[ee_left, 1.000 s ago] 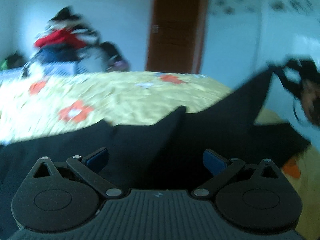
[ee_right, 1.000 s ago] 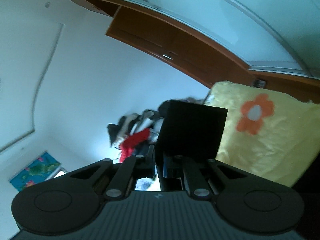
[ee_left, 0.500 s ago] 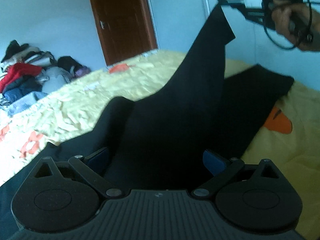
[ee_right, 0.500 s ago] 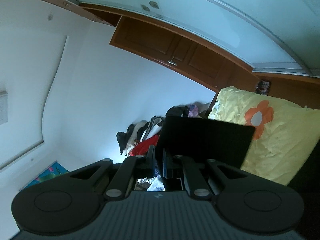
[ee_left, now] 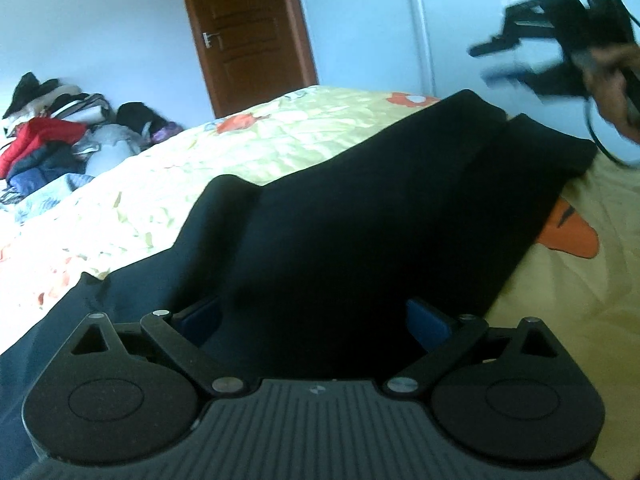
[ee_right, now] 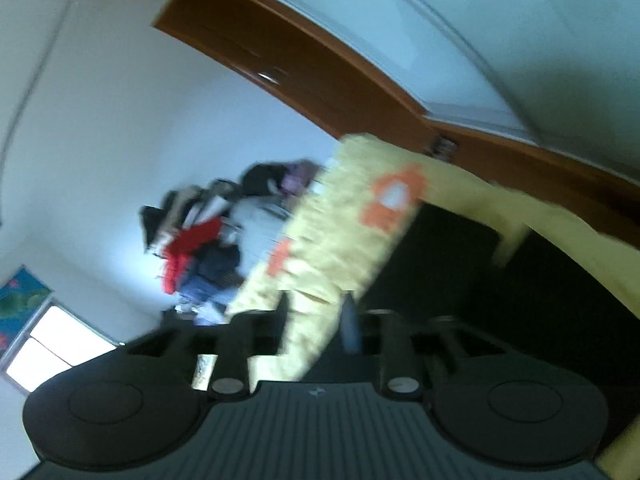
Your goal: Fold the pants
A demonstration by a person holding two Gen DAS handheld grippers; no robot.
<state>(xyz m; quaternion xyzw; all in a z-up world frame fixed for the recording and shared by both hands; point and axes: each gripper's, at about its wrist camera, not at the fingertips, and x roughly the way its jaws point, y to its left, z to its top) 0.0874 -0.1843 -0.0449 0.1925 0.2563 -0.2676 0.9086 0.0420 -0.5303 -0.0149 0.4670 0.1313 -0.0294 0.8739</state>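
Observation:
The black pants (ee_left: 360, 216) lie on the yellow flowered bedspread (ee_left: 224, 168), one leg laid over the other, both hems at the far right. My left gripper (ee_left: 314, 316) is open low over the near part of the pants, its blue pads (ee_left: 428, 320) spread wide. My right gripper (ee_left: 504, 60) shows blurred in the air at the upper right, above the hems, open and empty. In the right wrist view my right gripper (ee_right: 316, 320) is open with nothing between the fingers, and the pants (ee_right: 500, 280) lie dark to the right.
A heap of clothes (ee_left: 52, 136) with a red jacket lies at the far left end of the bed, also in the right wrist view (ee_right: 200, 248). A brown door (ee_left: 248, 36) stands behind the bed. White wall beyond.
My right gripper has let go of the pant leg it held up and opened. The leg has dropped onto the other leg. The right gripper has swung down fast.

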